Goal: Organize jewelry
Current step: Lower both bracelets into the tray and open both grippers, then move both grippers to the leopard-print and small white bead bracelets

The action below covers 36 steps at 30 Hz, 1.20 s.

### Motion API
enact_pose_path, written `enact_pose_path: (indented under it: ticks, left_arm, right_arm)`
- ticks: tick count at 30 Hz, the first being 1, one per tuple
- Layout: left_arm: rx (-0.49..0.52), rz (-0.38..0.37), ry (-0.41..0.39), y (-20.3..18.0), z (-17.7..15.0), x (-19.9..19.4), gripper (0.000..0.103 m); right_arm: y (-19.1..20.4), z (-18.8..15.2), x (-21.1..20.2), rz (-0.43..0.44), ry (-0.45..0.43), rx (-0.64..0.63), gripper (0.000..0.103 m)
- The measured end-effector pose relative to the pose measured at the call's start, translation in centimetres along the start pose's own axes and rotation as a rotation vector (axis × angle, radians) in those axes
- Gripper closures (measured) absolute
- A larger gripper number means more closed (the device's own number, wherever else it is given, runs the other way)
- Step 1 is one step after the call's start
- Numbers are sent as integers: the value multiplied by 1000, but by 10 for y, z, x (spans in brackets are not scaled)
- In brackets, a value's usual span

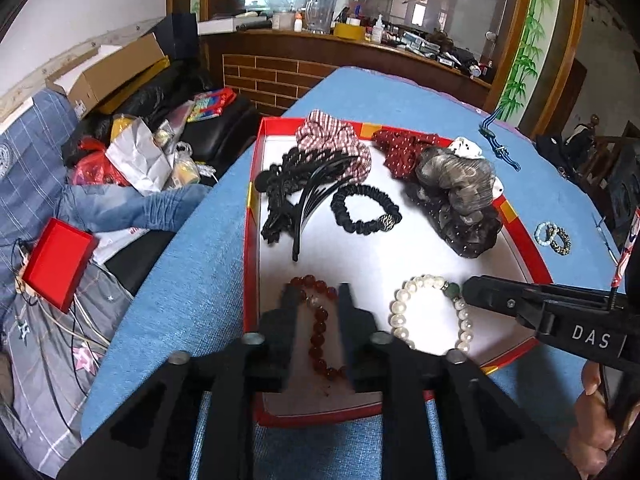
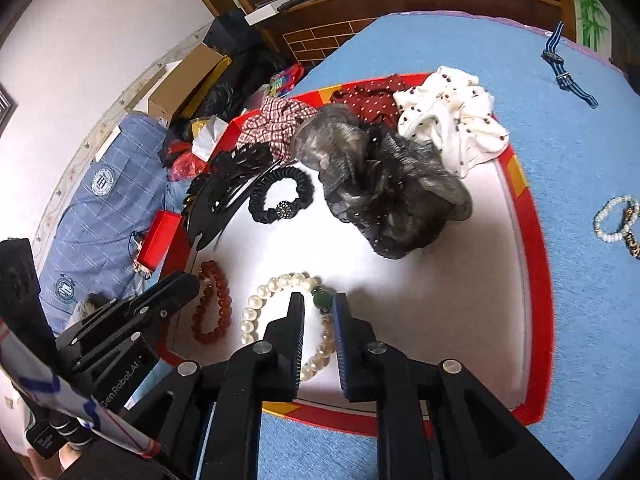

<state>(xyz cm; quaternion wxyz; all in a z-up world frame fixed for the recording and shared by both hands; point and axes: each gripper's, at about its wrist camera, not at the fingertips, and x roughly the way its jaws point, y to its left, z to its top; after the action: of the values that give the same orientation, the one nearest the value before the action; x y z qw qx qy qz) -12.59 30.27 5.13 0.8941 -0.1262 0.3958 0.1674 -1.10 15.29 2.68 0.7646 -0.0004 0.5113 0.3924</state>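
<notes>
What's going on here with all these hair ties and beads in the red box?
A person is sorting jewelry with two handheld grippers. The left gripper stands slightly open astride the red bead bracelet; the right gripper does likewise over the pearl bracelet. Both bracelets lie on the floor of the red box, near scrunchies.

Red-rimmed tray [image 1: 250, 240], white floor, taken as landmark. Red bead bracelet [image 1: 320, 332] lies flat in its near-left corner, loop stretched long. Pearl bracelet [image 1: 430, 312] lies flat just right of it, near edge, one green bead [image 1: 451, 292] on its far side. Two small bead bracelets [image 1: 554, 238] lie overlapping on the blue cloth, outside the tray's right rim. Striped blue watch [image 1: 498, 144] lies beyond the far-right corner.
</notes>
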Motion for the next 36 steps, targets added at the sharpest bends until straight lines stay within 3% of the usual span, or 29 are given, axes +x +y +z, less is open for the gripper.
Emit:
enact_pose_path:
  ticks: [2,16,36]
  left_arm:
    - [17,25,-29,-5,1,-7,73]
    - [106,75,-115,-46,7,-34,73]
    - [304,14,-156,-150,13,-38,71]
  right_arm:
    - [-4,-1,-8,8,-17,12,87]
    - [-46,-4,-60,-18,-100,88,87]
    - [-168,-6,-123,-131,-185,304,87]
